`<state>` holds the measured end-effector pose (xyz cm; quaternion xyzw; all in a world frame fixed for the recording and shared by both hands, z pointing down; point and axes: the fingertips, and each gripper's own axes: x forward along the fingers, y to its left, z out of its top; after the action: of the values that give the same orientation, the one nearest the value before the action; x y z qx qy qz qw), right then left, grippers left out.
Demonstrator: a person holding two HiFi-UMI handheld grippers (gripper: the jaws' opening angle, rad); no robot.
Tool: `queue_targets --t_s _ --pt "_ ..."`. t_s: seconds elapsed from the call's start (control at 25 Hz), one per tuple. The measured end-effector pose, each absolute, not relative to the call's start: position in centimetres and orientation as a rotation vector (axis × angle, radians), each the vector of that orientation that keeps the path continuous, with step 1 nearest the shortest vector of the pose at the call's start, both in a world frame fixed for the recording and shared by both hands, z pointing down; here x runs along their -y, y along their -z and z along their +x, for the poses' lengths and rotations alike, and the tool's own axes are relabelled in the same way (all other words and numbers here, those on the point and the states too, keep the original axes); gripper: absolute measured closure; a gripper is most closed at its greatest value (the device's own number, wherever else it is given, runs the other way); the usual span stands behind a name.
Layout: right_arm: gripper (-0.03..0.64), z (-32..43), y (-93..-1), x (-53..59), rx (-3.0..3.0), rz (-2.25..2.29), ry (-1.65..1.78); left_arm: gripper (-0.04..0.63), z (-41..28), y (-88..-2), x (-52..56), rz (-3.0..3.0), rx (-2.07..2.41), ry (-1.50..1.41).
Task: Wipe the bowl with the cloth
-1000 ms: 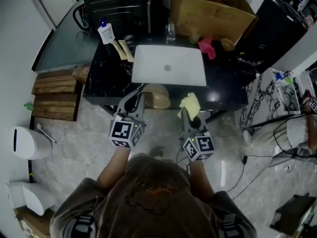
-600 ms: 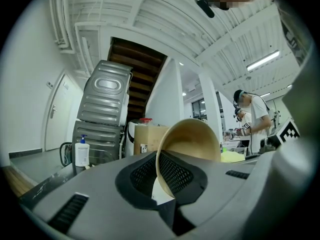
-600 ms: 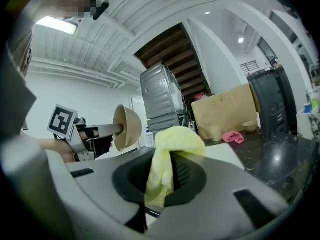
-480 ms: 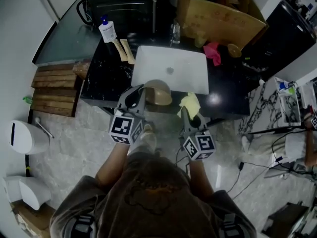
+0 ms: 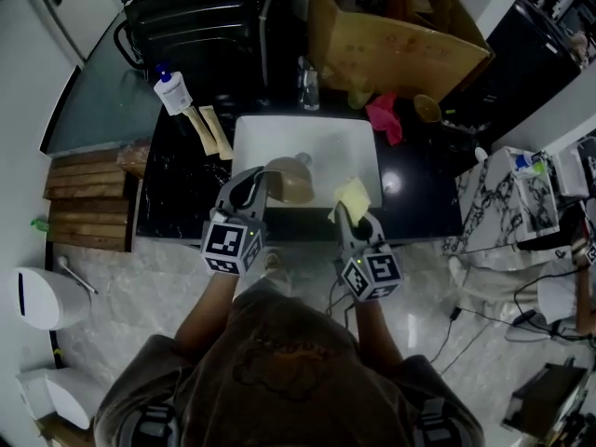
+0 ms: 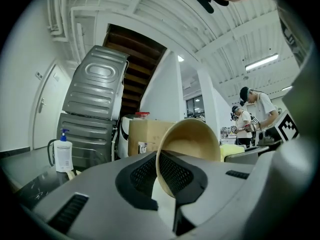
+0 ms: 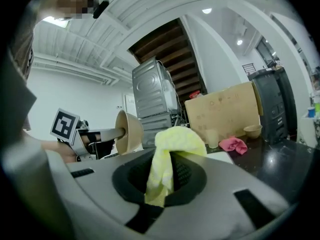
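Bowl [image 5: 291, 181], tan, tipped sideways, rim clamped in left claw [image 6: 165, 184]; right claw [image 7: 161, 186] pinches yellow cloth [image 7: 172, 144] nearby, over white sink [image 5: 270, 138].

Two grippers: left gripper [image 5: 264, 179], right gripper [image 5: 346, 210]. Two bowls: a tan bowl [image 5: 292, 182], a small bowl [image 5: 426, 107]. Two cloths: a yellow cloth [image 5: 354, 196], a pink cloth [image 5: 384, 117]. One pump bottle [image 5: 171, 88], one cardboard box [image 5: 400, 45], and what may be one glass [image 5: 307, 87].

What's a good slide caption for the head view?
From above: left claw holds a tan bowl, right claw a yellow cloth, over a white basin.
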<state>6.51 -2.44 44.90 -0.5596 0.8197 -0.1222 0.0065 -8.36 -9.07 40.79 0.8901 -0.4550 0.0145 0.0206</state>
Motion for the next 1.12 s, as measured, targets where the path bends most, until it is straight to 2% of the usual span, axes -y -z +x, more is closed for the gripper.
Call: queue_targets --t_s 0.44,1.12 --pt "0.597 8.4 -44.5 9.1 -2.547 -1.846 0.382 0.577 -6.4 -40.9 17.5 2.831 1.288 -0.09" --pt "0.597 10.3 -44.2 12.5 -2.735 -1.664 0.438 0.578 -4.4 -41.9 18.9 2.771 1.334 -0.23"
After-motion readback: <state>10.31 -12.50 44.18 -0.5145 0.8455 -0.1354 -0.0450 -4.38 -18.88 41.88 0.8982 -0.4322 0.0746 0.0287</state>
